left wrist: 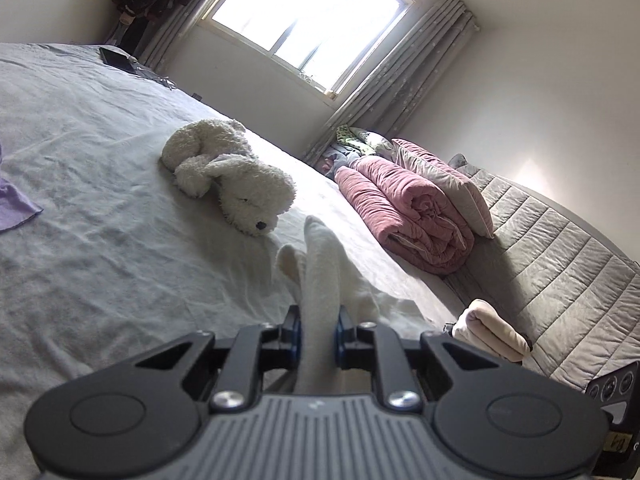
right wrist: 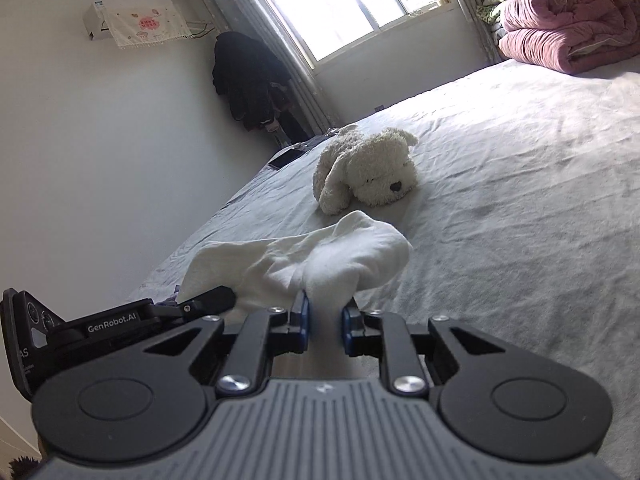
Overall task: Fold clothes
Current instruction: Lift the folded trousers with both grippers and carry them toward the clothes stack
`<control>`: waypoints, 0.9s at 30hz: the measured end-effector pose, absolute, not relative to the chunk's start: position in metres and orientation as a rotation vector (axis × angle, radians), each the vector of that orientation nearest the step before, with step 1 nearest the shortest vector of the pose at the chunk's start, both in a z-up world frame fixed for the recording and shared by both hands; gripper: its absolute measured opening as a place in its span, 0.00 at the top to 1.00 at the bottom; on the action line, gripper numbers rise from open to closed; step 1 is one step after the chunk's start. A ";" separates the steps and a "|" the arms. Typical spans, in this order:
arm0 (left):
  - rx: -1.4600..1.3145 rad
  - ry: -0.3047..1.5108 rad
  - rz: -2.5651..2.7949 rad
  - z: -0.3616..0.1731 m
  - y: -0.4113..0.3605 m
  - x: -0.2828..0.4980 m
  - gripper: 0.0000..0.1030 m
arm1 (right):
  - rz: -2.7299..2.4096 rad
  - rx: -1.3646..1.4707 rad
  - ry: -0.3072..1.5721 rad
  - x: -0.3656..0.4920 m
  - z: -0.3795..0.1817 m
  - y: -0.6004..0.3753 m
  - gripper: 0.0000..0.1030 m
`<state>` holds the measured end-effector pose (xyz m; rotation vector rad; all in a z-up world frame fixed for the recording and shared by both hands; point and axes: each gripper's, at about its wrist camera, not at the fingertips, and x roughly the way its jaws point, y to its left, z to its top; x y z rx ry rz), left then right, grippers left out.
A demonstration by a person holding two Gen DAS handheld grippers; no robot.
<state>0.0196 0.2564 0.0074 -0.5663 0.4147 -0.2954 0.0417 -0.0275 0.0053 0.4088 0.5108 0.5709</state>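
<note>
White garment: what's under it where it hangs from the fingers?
Under the white garment only wrinkled bed sheet shows. The plush dog lies beyond it. Whatever lies directly beneath its folds is covered.

Each wrist camera sits low over the bed (left wrist: 100, 184), looking forward along its fingers toward the window (left wrist: 308, 24) wall. Both views share the plush dog (left wrist: 232, 176), window and pink quilt (right wrist: 572, 20).

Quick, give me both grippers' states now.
Left gripper: shut on the white cloth garment.
Right gripper: shut on the same white cloth garment.
</note>
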 end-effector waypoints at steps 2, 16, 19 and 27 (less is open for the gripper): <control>-0.552 0.411 -0.310 0.013 0.241 0.028 0.85 | 0.565 0.400 0.489 0.046 0.012 -0.042 0.81; -0.465 0.400 -0.446 0.073 0.105 0.121 0.85 | 0.476 0.372 0.331 0.088 0.049 -0.144 0.81; -0.443 0.399 -0.489 0.083 0.070 0.142 0.85 | 0.443 0.360 0.294 0.096 0.056 -0.169 0.81; -0.388 0.383 -0.615 0.111 -0.026 0.198 0.85 | 0.341 0.360 0.211 0.114 0.070 -0.243 0.81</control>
